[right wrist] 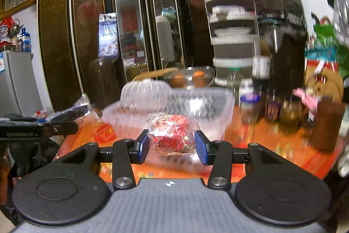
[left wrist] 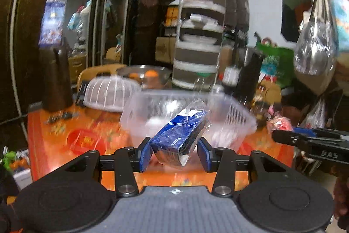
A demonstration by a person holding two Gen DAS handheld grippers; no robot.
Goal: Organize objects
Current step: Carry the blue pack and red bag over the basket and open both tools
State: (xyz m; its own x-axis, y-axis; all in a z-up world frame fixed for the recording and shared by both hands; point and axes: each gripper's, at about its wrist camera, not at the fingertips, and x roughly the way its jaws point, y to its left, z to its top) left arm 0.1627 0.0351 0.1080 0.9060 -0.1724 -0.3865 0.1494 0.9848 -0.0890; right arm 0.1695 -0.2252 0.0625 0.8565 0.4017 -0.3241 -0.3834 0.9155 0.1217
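Left wrist view: our left gripper (left wrist: 174, 151) clamps blue box (left wrist: 182, 132); clear basket (left wrist: 237, 117) centre, dome cover (left wrist: 109, 92) left. Right gripper (right wrist: 172, 144) clamps red bag (right wrist: 172, 134); jars (right wrist: 272, 106) right.

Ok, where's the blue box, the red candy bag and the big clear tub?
blue box (left wrist: 178, 134): left wrist view, top face.
red candy bag (right wrist: 171, 134): right wrist view, middle of the bag.
clear tub (left wrist: 240, 119): left wrist view, right wall.
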